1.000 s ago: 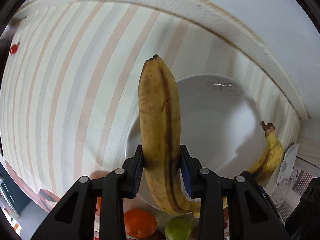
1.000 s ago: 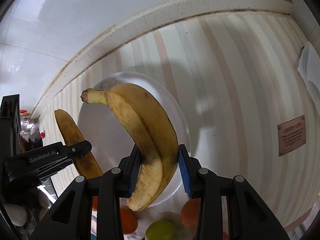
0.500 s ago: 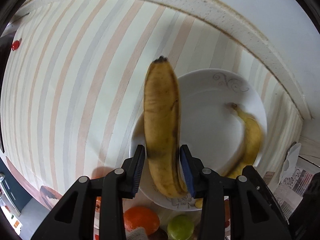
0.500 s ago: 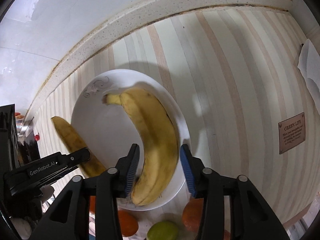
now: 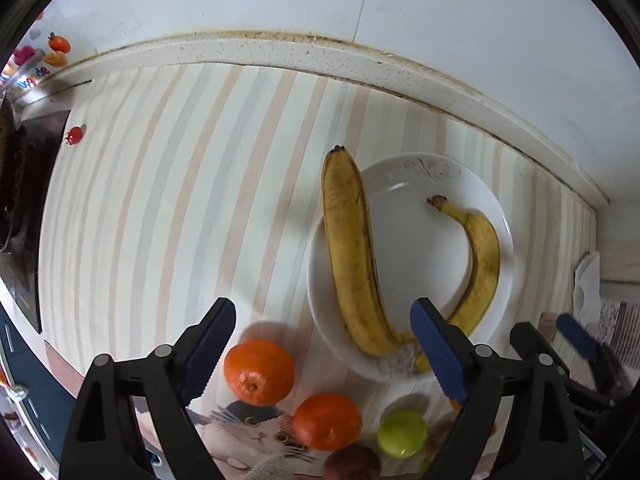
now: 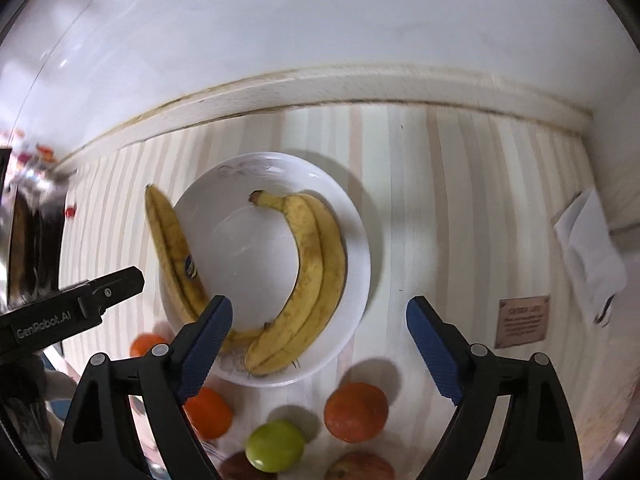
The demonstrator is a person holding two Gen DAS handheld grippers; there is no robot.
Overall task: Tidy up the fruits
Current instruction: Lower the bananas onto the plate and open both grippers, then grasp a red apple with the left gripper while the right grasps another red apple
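Note:
A white plate (image 5: 404, 188) (image 6: 360, 264) on the striped counter holds two bananas. The long banana (image 5: 348, 248) (image 6: 170, 248) lies on the plate's left side, its tip over the rim. The curved banana (image 5: 482, 264) (image 6: 314, 276) lies on the right side. My left gripper (image 5: 324, 350) is open and empty, above the plate's near edge. My right gripper (image 6: 320, 346) is open and empty, also near the plate's near edge. Oranges (image 5: 259, 372) (image 6: 356, 412), a green fruit (image 5: 402, 432) (image 6: 274, 446) and apples (image 6: 360, 466) lie in front.
A wall and raised ledge (image 5: 320, 52) run behind the counter. A stove (image 5: 20, 216) is at the far left. A white paper (image 6: 588, 256) and a small brown plaque (image 6: 522, 320) lie at the right. A cat-print mat (image 5: 256, 432) lies under the near fruits.
Both grippers opened, released their bananas onto the plate, and pulled back and up. The bananas now lie at rest on the plate.

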